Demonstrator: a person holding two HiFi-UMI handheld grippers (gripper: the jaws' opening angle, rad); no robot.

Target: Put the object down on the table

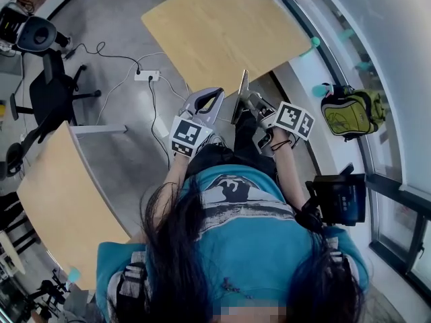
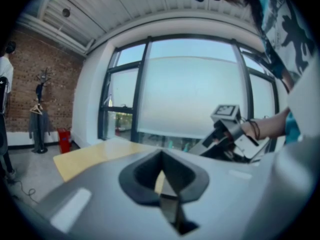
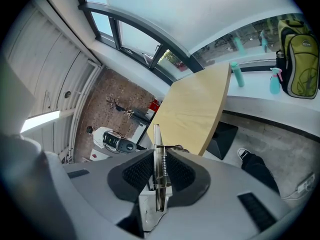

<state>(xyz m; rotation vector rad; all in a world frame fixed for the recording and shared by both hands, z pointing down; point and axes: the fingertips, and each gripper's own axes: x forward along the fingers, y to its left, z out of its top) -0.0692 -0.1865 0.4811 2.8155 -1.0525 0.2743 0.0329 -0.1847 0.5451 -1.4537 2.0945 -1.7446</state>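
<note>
Wooden tables (image 1: 225, 29) on grey floor (image 1: 114, 25) beside curved windows (image 2: 192, 94)

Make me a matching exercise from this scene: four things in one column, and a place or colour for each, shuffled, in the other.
Things:
1. backpack
2. power strip
3. flat metal piece
4. office chair

Places and colours:
A. white, with cables running to it
B. clamped in the right gripper
C. on the window ledge
D. black, beside the left-hand table

Pairs: 1-C, 2-A, 3-B, 4-D
</note>
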